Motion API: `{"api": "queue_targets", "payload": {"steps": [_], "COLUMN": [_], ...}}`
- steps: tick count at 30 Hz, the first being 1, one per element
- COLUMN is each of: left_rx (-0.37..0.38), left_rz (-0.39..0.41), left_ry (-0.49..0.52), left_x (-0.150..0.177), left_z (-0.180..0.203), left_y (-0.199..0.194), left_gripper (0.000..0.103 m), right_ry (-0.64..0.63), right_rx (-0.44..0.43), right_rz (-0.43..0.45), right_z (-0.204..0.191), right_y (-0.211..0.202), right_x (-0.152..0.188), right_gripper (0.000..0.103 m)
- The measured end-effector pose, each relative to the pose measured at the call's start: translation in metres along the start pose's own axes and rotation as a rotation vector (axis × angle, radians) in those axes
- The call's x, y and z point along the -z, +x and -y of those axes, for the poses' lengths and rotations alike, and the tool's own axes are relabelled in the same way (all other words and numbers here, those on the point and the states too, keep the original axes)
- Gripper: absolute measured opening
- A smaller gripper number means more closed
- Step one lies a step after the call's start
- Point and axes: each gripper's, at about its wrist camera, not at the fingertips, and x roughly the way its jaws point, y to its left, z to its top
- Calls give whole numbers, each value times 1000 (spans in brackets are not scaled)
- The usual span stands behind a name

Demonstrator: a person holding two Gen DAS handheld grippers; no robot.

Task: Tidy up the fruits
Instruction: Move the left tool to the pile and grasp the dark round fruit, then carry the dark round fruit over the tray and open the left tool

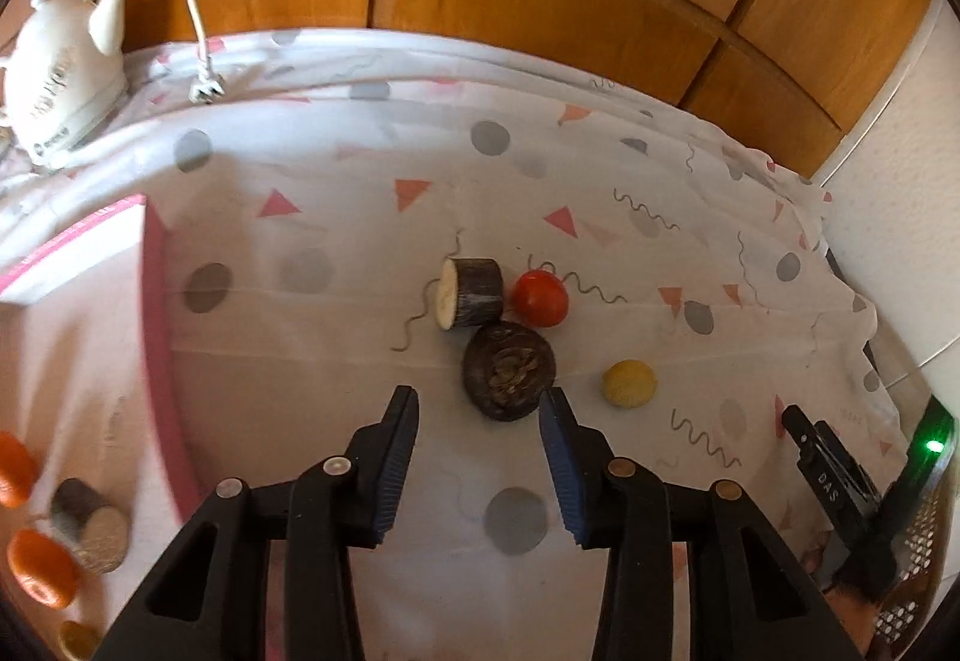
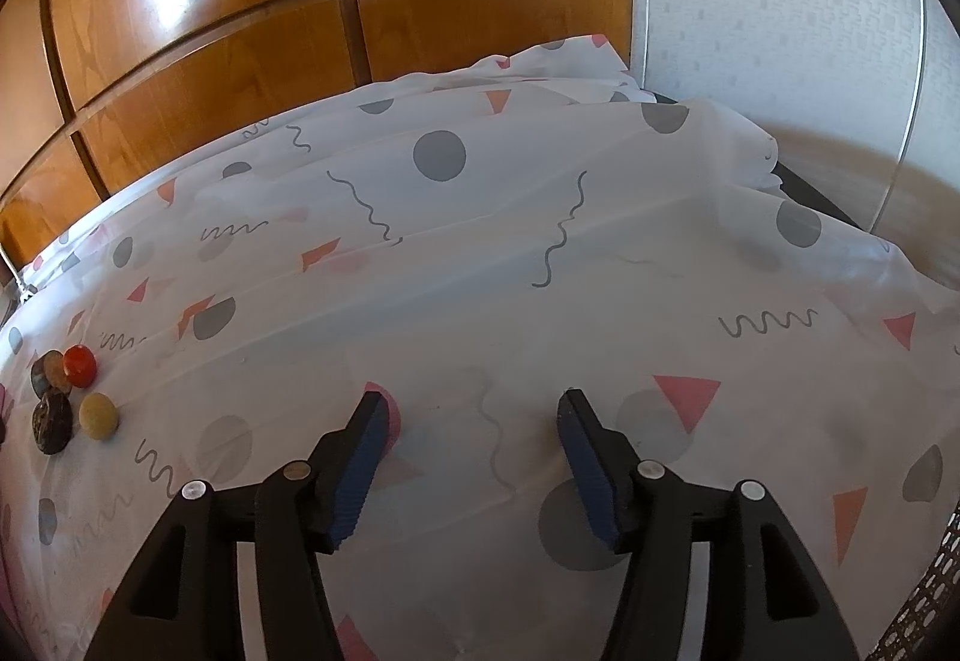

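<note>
The left hand-held gripper [image 1: 478, 412] is held released just near of the dark seeded fruit half [image 1: 509, 370], presumably lined up for grasping; the right hand-held gripper [image 2: 470, 416] is parked released over bare cloth, well apart.

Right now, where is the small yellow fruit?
In the left wrist view the yellow fruit lies on the patterned tablecloth, right of the dark round fruit and below the red tomato, just beyond the open left gripper.
</note>
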Motion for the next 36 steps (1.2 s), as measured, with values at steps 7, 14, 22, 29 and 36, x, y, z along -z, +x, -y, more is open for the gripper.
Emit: {"api": "queue_targets", "payload": {"steps": [7, 14, 22, 29, 36], "left_rx": [-16, -48, -4, 6, 23], "left_rz": [-25, -13, -17, -19, -10], "left_ry": [-10, 29, 59, 128, 139], "left_x": [-6, -9, 7, 51, 87], "left_z": [7, 13, 14, 23, 17], "left_y": [28, 45, 26, -8, -15], "left_gripper": [55, 49, 43, 43, 43], "right_ry": [-3, -8, -8, -12, -43], "right_rx": [0, 5, 5, 7, 15], "right_rz": [0, 0, 0, -1, -4], "right_z": [-1, -2, -3, -3, -7], "right_y": [0, 0, 0, 0, -1], "right_x": [0, 1, 1, 2, 3], "right_gripper": [62, 63, 63, 63, 67]}}
